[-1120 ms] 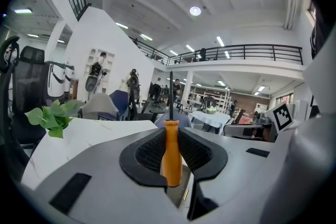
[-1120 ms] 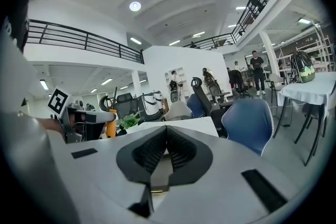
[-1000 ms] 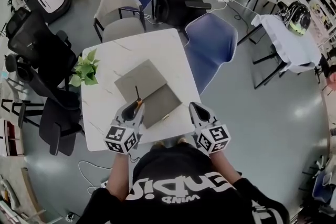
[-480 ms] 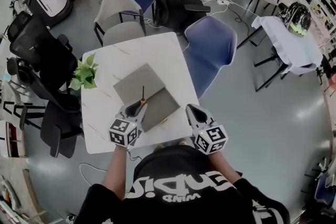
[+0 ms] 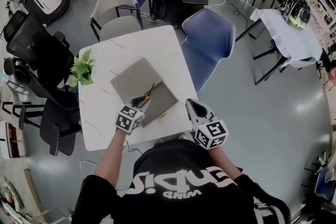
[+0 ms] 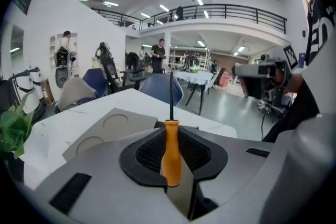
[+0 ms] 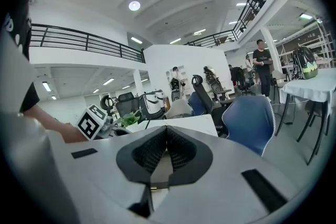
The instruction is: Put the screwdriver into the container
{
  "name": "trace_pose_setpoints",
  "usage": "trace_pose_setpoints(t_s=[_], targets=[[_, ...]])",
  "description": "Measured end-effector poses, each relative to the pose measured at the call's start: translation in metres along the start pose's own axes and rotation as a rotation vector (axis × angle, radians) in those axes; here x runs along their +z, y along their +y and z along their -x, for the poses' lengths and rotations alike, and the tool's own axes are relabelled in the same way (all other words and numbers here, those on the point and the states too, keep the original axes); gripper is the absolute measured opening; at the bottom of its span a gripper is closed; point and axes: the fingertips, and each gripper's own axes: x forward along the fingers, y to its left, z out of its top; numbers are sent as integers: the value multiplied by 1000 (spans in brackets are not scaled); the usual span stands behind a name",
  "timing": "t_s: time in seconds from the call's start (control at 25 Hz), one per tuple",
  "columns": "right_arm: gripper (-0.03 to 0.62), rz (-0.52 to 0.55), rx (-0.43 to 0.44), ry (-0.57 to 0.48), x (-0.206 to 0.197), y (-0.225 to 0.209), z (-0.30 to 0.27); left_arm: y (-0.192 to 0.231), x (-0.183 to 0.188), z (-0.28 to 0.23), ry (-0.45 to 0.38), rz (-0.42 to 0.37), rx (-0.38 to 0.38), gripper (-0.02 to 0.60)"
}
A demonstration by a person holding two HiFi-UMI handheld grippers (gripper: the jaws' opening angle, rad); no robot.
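Since the earlier frame, we note the screwdriver has swung to point upper right, over the grey container at frame centre. The left tool pinches its orange handle. The right tool, pressed together and empty, hovers at the counter edge, lower right.
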Motion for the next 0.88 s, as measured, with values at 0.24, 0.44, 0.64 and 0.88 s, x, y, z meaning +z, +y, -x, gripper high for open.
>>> trace_pose_setpoints(t_s=[0.24,0.44,0.64,0.88], targets=[[12,-4,-33,-3,0,-9,6,-4,-39,-41,137,-41,-43,84],[12,-14,-62,-1,-5,-15,14,-8,-60,-62,231,-56,-72,84],[12,-27,-91,3,-12,-22,20,-6,-74,-78,296,-56,-86,84],[12,-34,-110,11,-14,-26,27,-3,-83,-90,353,-50,-77,84]])
